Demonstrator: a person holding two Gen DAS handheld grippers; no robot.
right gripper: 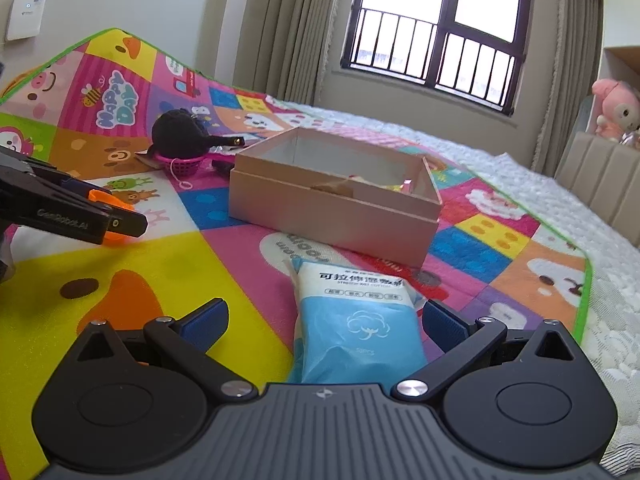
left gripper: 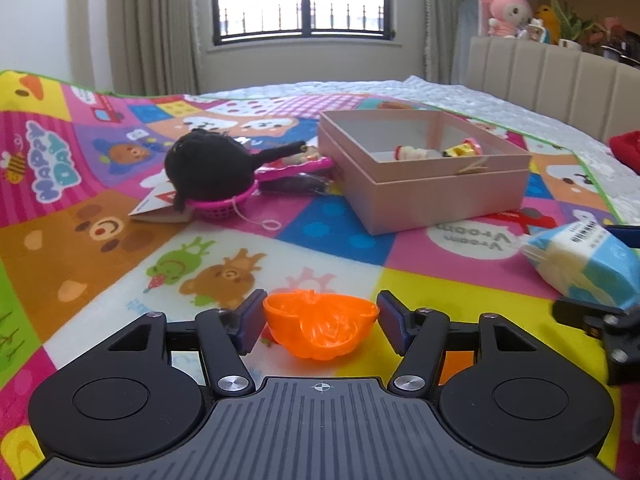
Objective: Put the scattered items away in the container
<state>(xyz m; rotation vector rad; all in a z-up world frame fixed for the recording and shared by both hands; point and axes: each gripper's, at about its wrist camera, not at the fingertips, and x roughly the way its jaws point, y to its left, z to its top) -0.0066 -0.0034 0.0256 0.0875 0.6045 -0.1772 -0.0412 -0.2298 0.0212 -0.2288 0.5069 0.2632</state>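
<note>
Left wrist view, lower centre: my left gripper (left gripper: 318, 322) sits around the orange plastic bowl (left gripper: 320, 326), which lies on the play mat (left gripper: 100, 248). The pads are just beside its rim on both sides, left pad about touching, a sliver of gap at the right, so not clamped yet. No earlier shot to compare.

Middle left of the frame: black plush toy (left gripper: 210, 168) sitting in a pink toy basket (left gripper: 224, 206), a pink-handled toy just beside it on the right.

Centre right: open pink box (left gripper: 424, 172), two small figures (left gripper: 436, 152) lying inside at the far side.

Right edge: blue-white wipes pack (left gripper: 584, 264) on the mat, with my right gripper's fingers (left gripper: 592, 320) just under it at the edge.

Right wrist view, left edge: the left gripper's black finger (right gripper: 72, 216) crosses in front of the orange bowl (right gripper: 116, 236).

Upper centre: pink box (right gripper: 332, 204), well apart from the bowl, plush toy (right gripper: 180, 130) behind it to the left.

Lower centre: right gripper (right gripper: 324, 328) with jaws wide apart; wipes pack (right gripper: 356, 320) lies between them, nearer the right pad, left pad clear of it. Not gripped.
</note>
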